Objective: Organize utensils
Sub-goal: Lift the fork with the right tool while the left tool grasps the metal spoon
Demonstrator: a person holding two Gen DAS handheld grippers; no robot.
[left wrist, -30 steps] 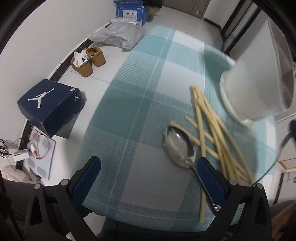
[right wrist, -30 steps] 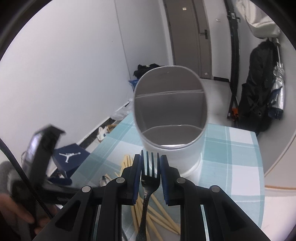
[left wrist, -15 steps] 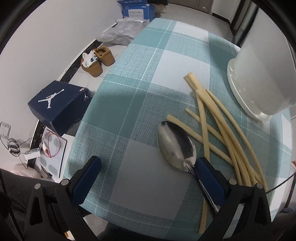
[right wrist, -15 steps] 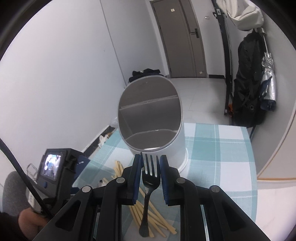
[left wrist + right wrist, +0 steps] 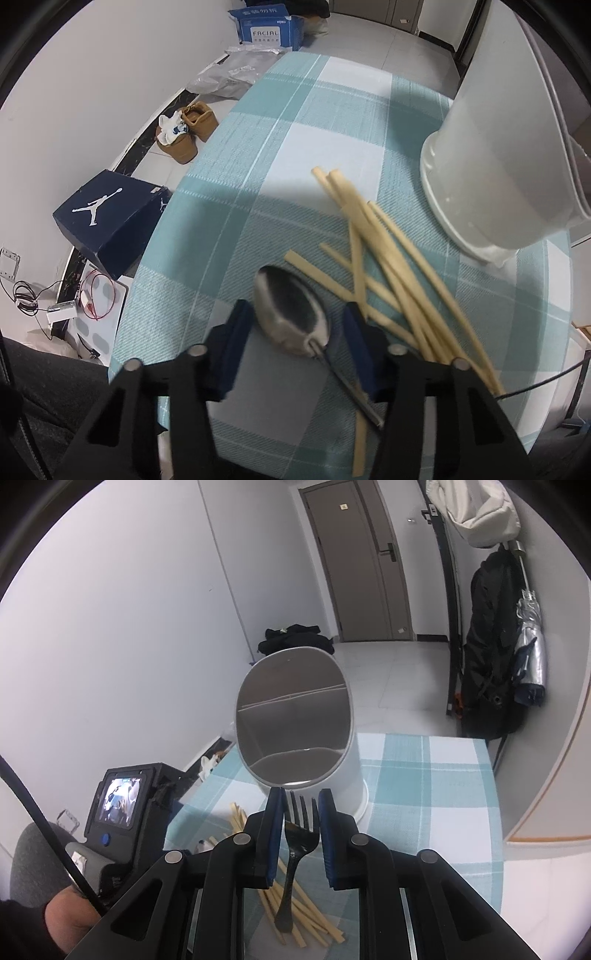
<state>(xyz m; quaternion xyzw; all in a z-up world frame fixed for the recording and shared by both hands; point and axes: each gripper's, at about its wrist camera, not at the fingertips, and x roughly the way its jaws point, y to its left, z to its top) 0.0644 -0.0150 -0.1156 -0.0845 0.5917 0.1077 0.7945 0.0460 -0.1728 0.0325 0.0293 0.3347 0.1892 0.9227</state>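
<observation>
A metal spoon (image 5: pixel 290 306) lies on the teal checked tablecloth (image 5: pixel 295 147) beside several pale chopsticks (image 5: pixel 388 251). My left gripper (image 5: pixel 297 332) points down over it. Its jaws are closing, with the spoon's bowl between the blue pads (image 5: pixel 240 332), and a gap shows on the right side. A white oval utensil holder (image 5: pixel 498 166) with divided compartments (image 5: pixel 295 716) stands at the far right of the table. My right gripper (image 5: pixel 301 812) is shut on a black fork (image 5: pixel 299 834), tines up, in front of the holder and above the chopsticks (image 5: pixel 295 915).
Left of the table, on the floor, are a dark blue shoebox (image 5: pixel 107 218), tan shoes (image 5: pixel 186 133), a plastic bag (image 5: pixel 229 74), a blue carton (image 5: pixel 269 26) and cables (image 5: pixel 37 302). A door (image 5: pixel 362 561) and a hanging black bag (image 5: pixel 491 657) stand behind. A hand (image 5: pixel 70 923) holds the left gripper's body (image 5: pixel 122 812).
The left gripper's jaws have narrowed from wide open to either side of the spoon's bowl. The right gripper, still holding the fork, has drawn back from the holder.
</observation>
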